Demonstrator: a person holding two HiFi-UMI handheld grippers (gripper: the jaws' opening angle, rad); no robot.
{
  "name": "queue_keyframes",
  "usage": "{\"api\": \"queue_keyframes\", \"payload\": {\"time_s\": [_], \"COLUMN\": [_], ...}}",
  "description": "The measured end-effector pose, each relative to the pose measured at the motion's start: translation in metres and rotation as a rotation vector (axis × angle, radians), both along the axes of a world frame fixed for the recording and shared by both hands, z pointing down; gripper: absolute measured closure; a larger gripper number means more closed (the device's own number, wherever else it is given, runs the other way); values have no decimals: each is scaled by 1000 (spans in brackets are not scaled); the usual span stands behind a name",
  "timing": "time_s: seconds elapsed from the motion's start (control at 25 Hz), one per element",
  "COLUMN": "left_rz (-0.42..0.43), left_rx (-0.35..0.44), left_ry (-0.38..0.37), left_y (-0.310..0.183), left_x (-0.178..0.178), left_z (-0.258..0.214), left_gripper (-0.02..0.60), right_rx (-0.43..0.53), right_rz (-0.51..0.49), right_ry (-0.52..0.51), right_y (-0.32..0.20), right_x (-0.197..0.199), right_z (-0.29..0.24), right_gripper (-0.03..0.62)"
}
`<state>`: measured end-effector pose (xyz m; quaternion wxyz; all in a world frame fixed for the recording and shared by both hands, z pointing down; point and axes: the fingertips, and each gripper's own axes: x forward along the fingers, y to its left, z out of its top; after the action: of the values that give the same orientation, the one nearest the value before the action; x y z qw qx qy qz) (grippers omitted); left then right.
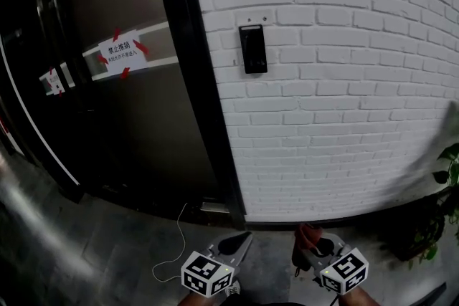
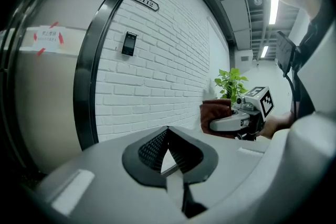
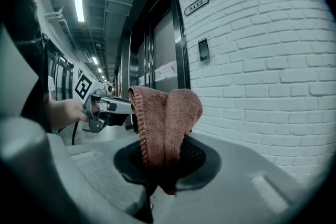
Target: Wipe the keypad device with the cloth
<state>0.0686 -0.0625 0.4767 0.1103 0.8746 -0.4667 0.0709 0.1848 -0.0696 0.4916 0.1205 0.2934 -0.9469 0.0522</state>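
The black keypad device [image 1: 253, 49] is mounted on the white brick wall [image 1: 344, 82], high above both grippers; it also shows in the left gripper view [image 2: 128, 43] and right gripper view [image 3: 203, 49]. My right gripper [image 1: 310, 241] is shut on a folded reddish-brown cloth [image 3: 165, 123], which sticks up from its jaws [image 1: 309, 233]. My left gripper [image 1: 242, 240] is shut with nothing in it, low at the frame's bottom, left of the right one. Both are far below the keypad.
A black-framed glass door [image 1: 122, 82] with a red-and-white notice [image 1: 122, 52] stands left of the keypad. A potted plant [image 1: 441, 204] is at the right by the wall. A thin white cable [image 1: 172, 247] lies on the floor. A room-number plate [image 2: 145, 1] hangs above.
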Motion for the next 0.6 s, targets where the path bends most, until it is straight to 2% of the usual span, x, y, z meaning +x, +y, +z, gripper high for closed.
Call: {"api": "queue_keyframes", "payload": {"time_s": [0.12,0.4,0.6], "left_rz": [36,154,250], "left_rx": [11,22,21], "left_ry": [8,13,15], "left_y": [-26,-91,-124], "left_x": [-12,-51,-78], "left_z": [-3,-11,-11], "left_gripper": [565,565,565], "right_rx": [3,32,32], "right_rz": [21,142,200], "right_ry": [12,10,28], "right_y": [-18,-74,-92], "right_x": [-15,-52,-93], "right_z": [1,-8,-13], "right_gripper": [539,539,539]}}
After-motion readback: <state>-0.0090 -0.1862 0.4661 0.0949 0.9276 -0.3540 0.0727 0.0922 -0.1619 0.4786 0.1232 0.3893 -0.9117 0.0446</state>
